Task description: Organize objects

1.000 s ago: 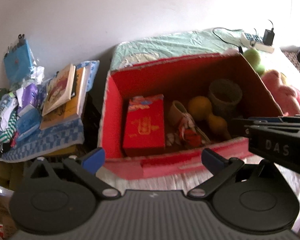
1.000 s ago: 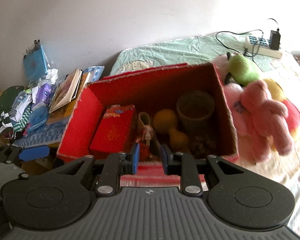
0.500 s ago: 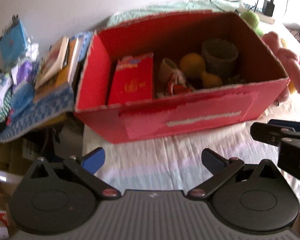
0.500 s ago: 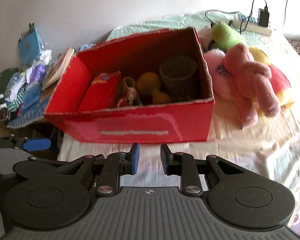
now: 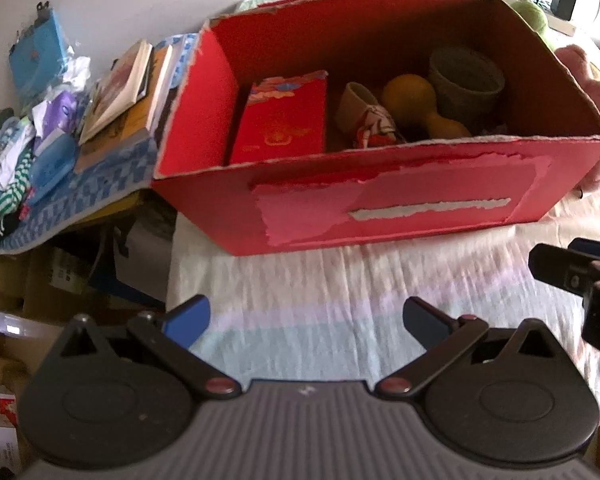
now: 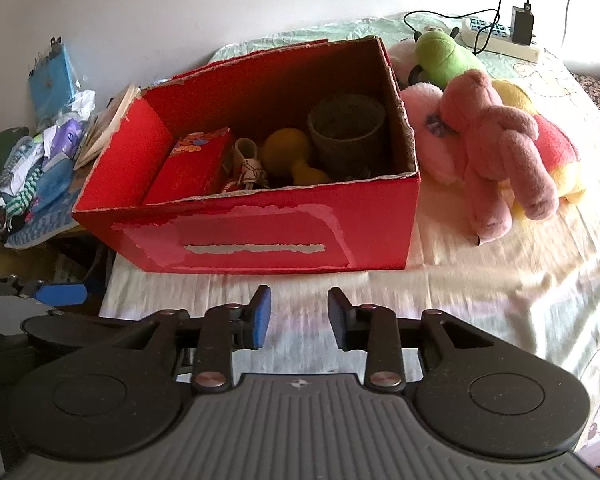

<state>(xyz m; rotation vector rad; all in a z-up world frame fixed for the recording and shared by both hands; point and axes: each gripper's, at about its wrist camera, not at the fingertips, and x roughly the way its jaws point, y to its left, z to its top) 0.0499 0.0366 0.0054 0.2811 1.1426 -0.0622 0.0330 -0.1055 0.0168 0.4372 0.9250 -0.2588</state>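
1. Bright daylight floods in from the upper right, and it washes out the wall (image 6: 220, 4) and the far corner.
2. The bed sheet (image 5: 340, 280) smears with motion blur in both views.
3. The red box (image 6: 260, 236) interior sits in deep shadow.
4. Fisheye bending curves the edges; the corners vignette black.

The cardboard box (image 6: 260, 236) is red outside with a paler pink torn patch and a grey-white strip on its front, and brown inside. Within the box lie a red packet (image 5: 284, 120) with gold print and a blue-patterned top, a yellow-orange gourd (image 5: 416, 104) and a grey-green pot (image 6: 346, 124). Right of the box sit a pink teddy bear (image 6: 496, 140), a green plush (image 6: 440, 60) and a yellow-and-red plush (image 6: 552, 148); left of it lies a blue-and-white checked cloth (image 5: 80, 196).
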